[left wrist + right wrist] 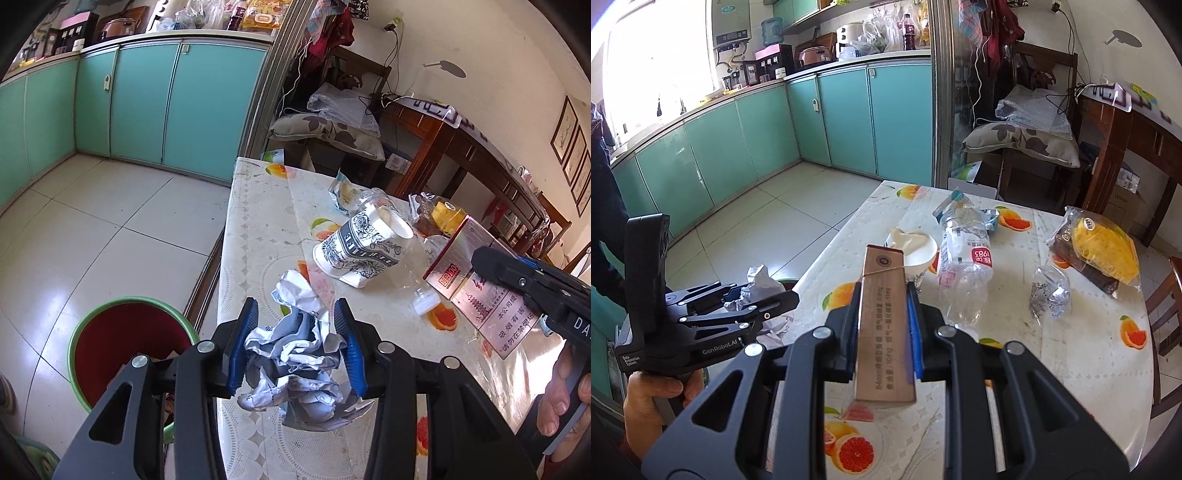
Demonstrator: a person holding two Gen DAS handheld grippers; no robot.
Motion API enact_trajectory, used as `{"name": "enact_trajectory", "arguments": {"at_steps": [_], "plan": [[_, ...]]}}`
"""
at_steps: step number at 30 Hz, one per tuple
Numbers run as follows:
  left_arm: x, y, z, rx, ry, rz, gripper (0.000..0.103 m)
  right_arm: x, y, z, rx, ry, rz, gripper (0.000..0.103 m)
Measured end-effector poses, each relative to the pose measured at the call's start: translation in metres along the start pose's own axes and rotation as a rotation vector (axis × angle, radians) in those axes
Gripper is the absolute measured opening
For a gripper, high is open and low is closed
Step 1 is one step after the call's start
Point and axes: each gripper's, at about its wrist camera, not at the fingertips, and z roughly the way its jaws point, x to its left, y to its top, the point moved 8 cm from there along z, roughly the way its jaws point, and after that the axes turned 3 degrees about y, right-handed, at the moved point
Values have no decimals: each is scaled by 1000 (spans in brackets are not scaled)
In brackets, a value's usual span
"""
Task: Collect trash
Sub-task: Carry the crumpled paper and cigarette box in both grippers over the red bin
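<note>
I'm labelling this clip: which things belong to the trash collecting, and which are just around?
Job:
- crumpled white paper wad, held by left gripper
- flat silver carton, held by right gripper
- green-rimmed red bin
- crushed clear plastic bottle
- printed paper cup

Around:
- teal cabinets
- patterned pillow

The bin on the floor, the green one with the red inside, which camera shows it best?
The left wrist view. There the bin sits on the floor beside the table, its rim and red inside in sight, partly hidden by the left gripper. The right wrist view shows only a green sliver of rim past the table edge.
</note>
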Motion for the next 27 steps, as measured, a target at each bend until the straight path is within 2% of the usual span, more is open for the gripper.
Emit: {"name": "enact_trajectory", "arguments": {"at_steps": [12,27], "plan": [[15,1,2,-1,-1,-33,41,15,4,13,15,18,-23,22],[51,-4,7,7,39,-105,41,38,6,36,47,57,-46,22]]}}
